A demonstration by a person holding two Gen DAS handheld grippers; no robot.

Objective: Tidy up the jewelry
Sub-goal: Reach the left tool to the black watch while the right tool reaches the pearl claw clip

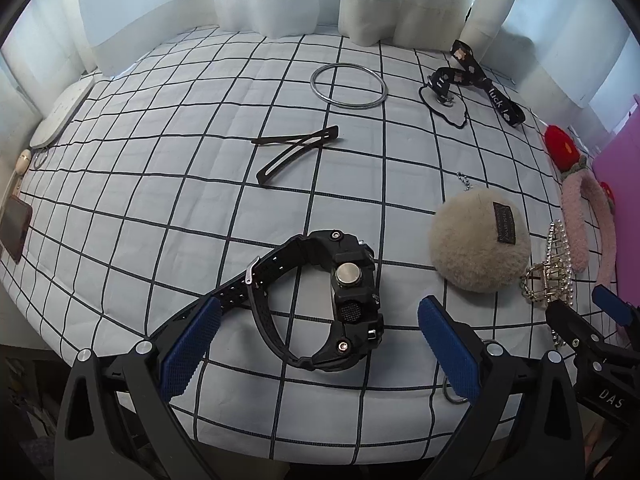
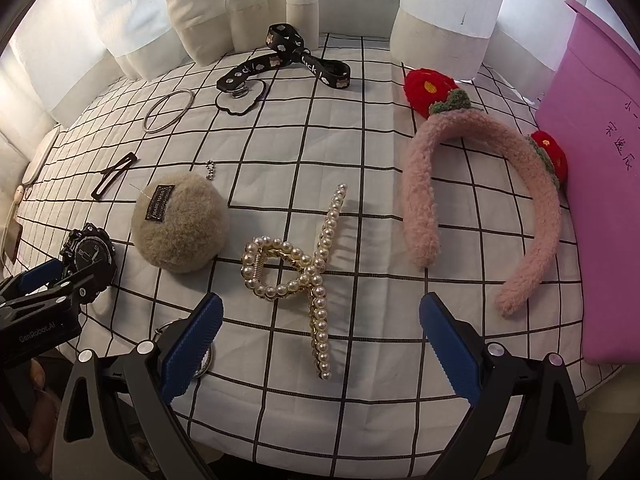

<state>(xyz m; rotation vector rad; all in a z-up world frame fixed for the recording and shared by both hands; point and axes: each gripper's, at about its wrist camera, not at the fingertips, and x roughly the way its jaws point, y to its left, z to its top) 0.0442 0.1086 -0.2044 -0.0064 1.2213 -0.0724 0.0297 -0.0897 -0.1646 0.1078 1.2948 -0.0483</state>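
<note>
Both grippers hovering, jaws wide: left gripper [image 1: 320,344] straddling the watch [image 1: 352,300], right gripper [image 2: 320,340] over the pearl clip [image 2: 296,272]; best closing squarely across each body.

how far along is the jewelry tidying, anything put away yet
Nothing looks sorted yet. The left gripper stands open around the black watch, and the right gripper stands open around the pearl hair claw, neither lifted. The fluffy pompom, pink headband, bangle and hair clips lie loose on the checked cloth.
</note>
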